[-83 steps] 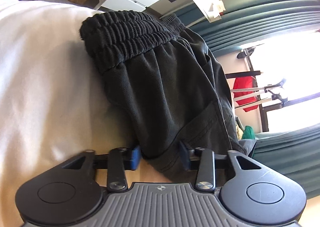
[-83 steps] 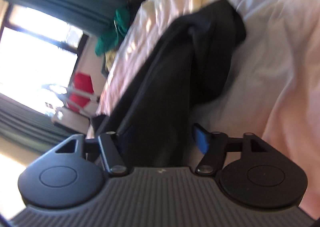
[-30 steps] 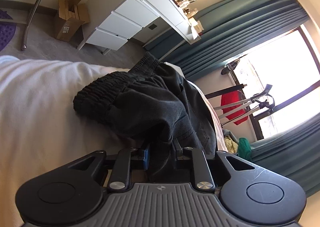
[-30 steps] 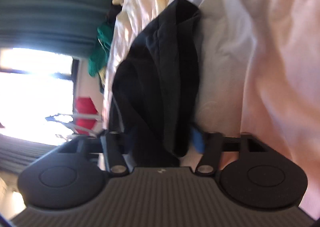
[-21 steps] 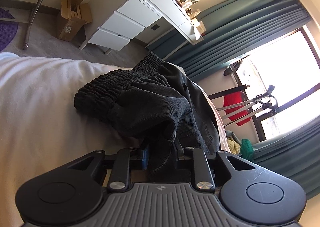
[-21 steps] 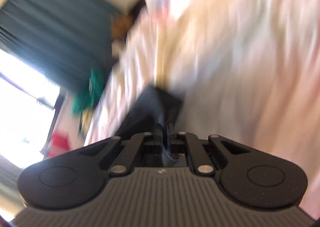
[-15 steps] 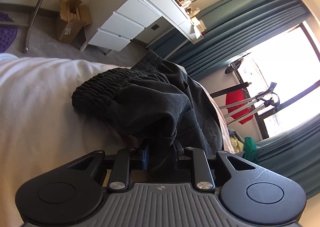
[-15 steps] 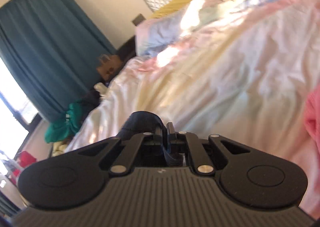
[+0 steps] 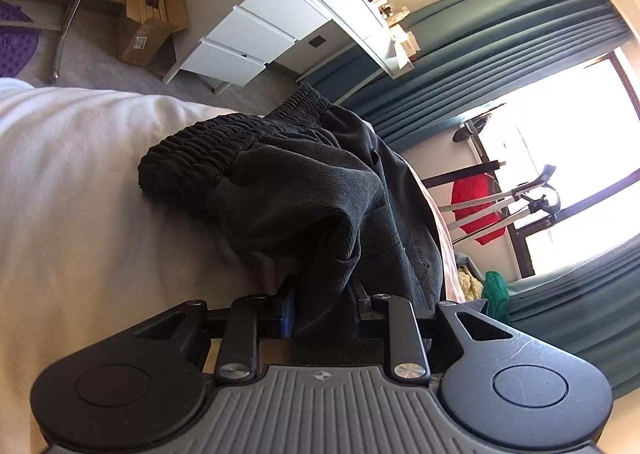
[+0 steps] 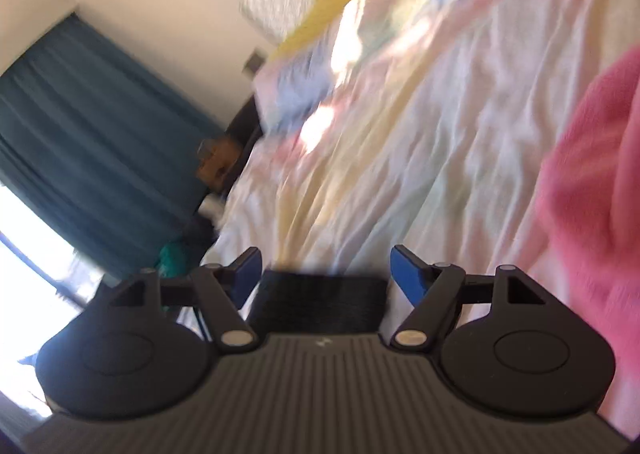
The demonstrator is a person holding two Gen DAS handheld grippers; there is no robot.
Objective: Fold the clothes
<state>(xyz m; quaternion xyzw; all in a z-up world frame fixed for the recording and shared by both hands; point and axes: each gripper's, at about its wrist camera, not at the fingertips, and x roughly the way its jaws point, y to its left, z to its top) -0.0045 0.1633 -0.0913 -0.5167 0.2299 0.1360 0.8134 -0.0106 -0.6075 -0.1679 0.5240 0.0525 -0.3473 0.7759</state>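
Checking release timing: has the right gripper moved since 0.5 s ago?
Yes. The right gripper has opened and rolled: the teal curtain now slants across the view, and the pink fabric looms larger.

no text, brand or number can be read in either view. the open brown cardboard box (image 9: 150, 20) on the grey floor carries a small white label, but its print is too small to make out. the grey ribbed body of each tool bears only a tiny round mark near its front edge, with no letters to read. the items on the white desk (image 9: 280, 10) with drawers are too small and washed out by light for any lettering.
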